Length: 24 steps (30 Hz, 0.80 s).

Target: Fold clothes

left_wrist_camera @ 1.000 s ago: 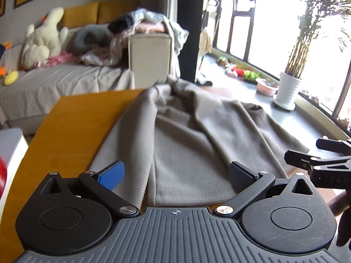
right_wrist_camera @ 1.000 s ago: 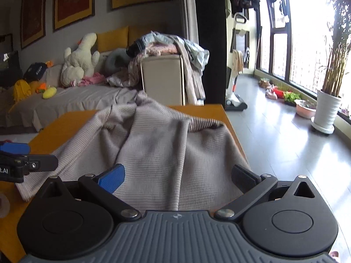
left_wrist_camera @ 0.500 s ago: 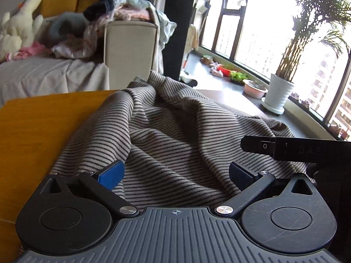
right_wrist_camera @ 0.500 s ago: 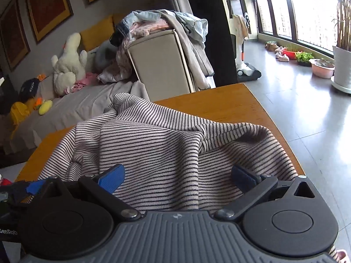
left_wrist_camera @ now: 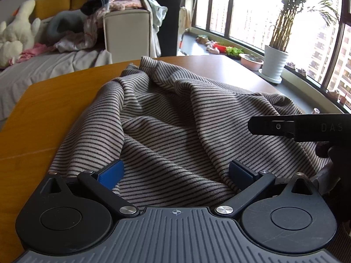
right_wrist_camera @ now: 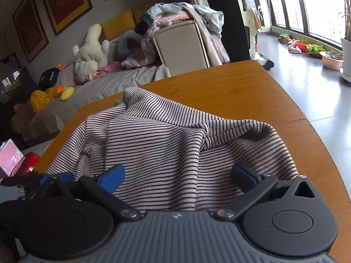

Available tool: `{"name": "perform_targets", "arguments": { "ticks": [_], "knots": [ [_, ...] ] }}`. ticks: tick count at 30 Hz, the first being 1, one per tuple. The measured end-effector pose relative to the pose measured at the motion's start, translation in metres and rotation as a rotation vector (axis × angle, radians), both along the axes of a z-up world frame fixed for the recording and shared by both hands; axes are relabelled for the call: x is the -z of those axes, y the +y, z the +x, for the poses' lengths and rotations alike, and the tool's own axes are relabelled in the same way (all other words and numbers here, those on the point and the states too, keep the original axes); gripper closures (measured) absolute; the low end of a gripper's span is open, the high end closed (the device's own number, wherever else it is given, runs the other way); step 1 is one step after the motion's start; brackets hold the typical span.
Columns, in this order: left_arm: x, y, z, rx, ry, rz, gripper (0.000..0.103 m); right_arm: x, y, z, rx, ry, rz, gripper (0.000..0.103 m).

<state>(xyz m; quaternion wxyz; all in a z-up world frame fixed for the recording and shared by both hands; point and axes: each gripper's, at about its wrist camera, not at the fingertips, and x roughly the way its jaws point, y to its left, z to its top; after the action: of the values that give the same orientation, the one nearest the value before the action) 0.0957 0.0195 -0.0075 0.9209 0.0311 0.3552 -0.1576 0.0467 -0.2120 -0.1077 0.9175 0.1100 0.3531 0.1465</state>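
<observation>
A grey-and-black striped garment (left_wrist_camera: 175,118) lies rumpled in loose folds on the wooden table (left_wrist_camera: 43,114). My left gripper (left_wrist_camera: 175,173) is open low over its near edge, the cloth bulging up between the two blue pads (left_wrist_camera: 110,173). The right gripper (left_wrist_camera: 296,127) reaches in from the right, just above the cloth. In the right wrist view the same garment (right_wrist_camera: 171,144) fills the space between the spread fingers of my right gripper (right_wrist_camera: 177,176), which is open. The left gripper (right_wrist_camera: 43,179) shows at the lower left, close beside it.
The table's curved far edge (right_wrist_camera: 285,100) drops to a tiled floor. Behind stand a grey sofa (left_wrist_camera: 43,70) with plush toys, a beige box (left_wrist_camera: 127,32) heaped with clothes, and a potted plant (left_wrist_camera: 274,65) by the window. A red object (right_wrist_camera: 28,164) sits left of the table.
Both grippers have dropped and closed in on the garment, which now fills the view between their fingers. The cloth looks more bunched. The two grippers are nearer each other.
</observation>
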Motion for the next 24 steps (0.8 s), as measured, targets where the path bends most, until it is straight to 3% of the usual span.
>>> {"name": "perform_targets", "arguments": {
  "ticks": [4, 8, 10, 11, 13, 15, 16, 24],
  "knots": [
    [-0.002, 0.011, -0.021, -0.001, -0.002, -0.016, 0.000, -0.007, 0.009, -0.014, -0.072, 0.037, -0.046, 0.000],
    [-0.004, 0.014, -0.017, -0.009, 0.004, -0.038, 0.000, -0.014, 0.019, -0.015, -0.111, 0.061, -0.092, 0.001],
    [-0.005, 0.015, -0.016, -0.011, 0.010, -0.047, 0.000, -0.012, 0.024, -0.011, -0.152, 0.033, -0.085, 0.012],
    [-0.005, 0.015, -0.016, -0.011, 0.014, -0.050, 0.000, -0.011, 0.028, -0.009, -0.156, 0.016, -0.105, 0.022],
    [-0.006, 0.015, -0.015, -0.008, 0.019, -0.048, 0.000, -0.014, 0.034, 0.002, -0.161, -0.004, -0.128, 0.049],
    [-0.005, 0.013, -0.015, -0.002, 0.020, -0.031, 0.000, -0.014, 0.027, 0.016, -0.133, -0.002, -0.118, 0.086],
    [-0.005, 0.013, -0.015, -0.001, 0.021, -0.023, 0.000, -0.013, 0.018, 0.024, -0.104, 0.009, -0.100, 0.093],
    [-0.004, 0.014, -0.007, -0.002, 0.018, -0.006, 0.000, -0.006, -0.057, 0.087, 0.122, 0.094, 0.044, 0.094]
  ]
}}
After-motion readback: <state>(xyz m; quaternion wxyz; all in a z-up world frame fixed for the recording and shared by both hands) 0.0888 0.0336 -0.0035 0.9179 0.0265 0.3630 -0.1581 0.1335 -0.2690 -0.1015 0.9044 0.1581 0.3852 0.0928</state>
